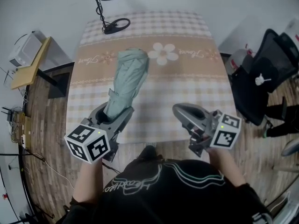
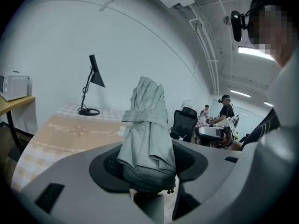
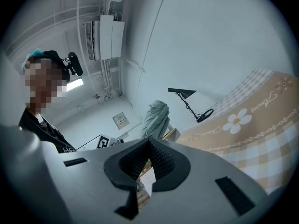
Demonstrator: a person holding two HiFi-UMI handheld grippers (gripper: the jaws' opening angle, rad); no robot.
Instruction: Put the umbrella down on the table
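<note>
A folded pale green umbrella (image 1: 126,80) is gripped at its lower end by my left gripper (image 1: 112,116), above the near left part of the table (image 1: 187,85). The umbrella points away from me over the checked tablecloth. In the left gripper view the umbrella (image 2: 147,134) fills the gap between the jaws, with the pads pressing on its folded cloth. My right gripper (image 1: 187,113) hovers over the near right part of the table, jaws together with nothing between them. In the right gripper view my right gripper (image 3: 148,160) is shut, and the umbrella (image 3: 156,118) shows beyond it.
A black desk lamp (image 1: 108,13) stands at the table's far left corner. A black office chair (image 1: 264,71) is off the right side. A wooden side shelf with a white appliance (image 1: 25,50) stands to the left. People sit in the background of the left gripper view.
</note>
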